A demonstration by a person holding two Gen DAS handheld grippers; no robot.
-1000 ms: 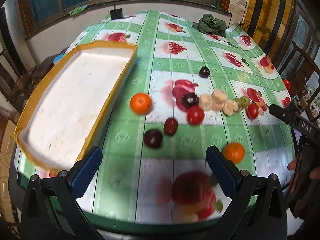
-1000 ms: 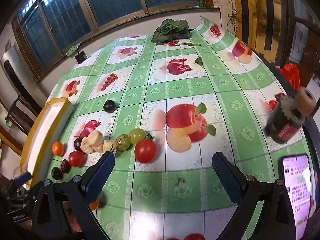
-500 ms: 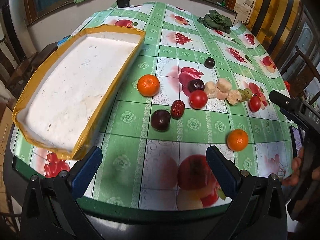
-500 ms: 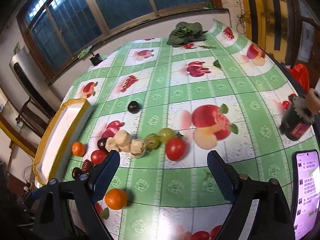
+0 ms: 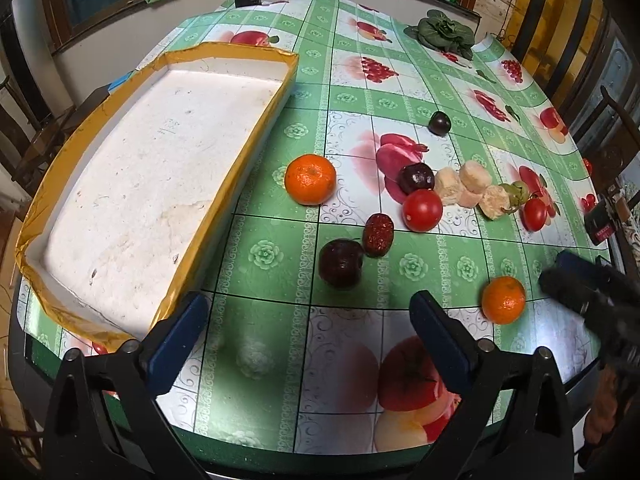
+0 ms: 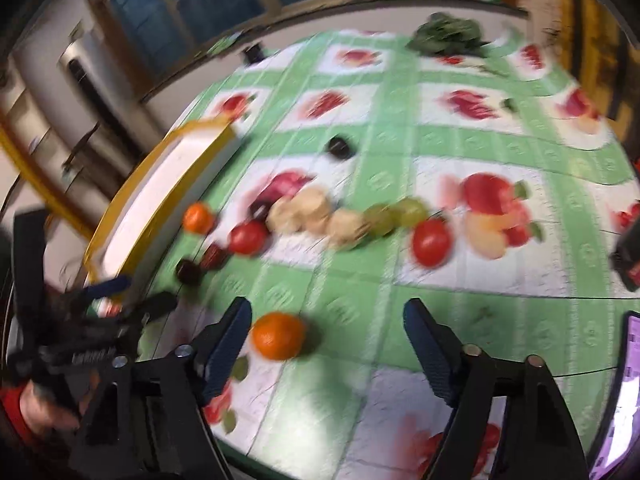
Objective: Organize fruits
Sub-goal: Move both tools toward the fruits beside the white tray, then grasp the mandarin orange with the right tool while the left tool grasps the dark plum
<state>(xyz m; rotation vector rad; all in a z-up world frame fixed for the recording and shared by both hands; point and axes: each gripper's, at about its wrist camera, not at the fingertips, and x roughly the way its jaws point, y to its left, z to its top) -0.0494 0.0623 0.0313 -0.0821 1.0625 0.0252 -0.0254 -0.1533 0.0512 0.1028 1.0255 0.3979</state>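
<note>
Glossy checked tablecloth carries round oranges beside rectangular foam tray.

Table bears foam tray, scattered fruit.

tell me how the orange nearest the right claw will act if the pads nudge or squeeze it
The orange looks round and sits loose on the smooth tablecloth, so a nudge would probably roll it. Its rind seems firm, so it likely tolerates a moderate squeeze. The right claw stands open, not touching it.
</note>
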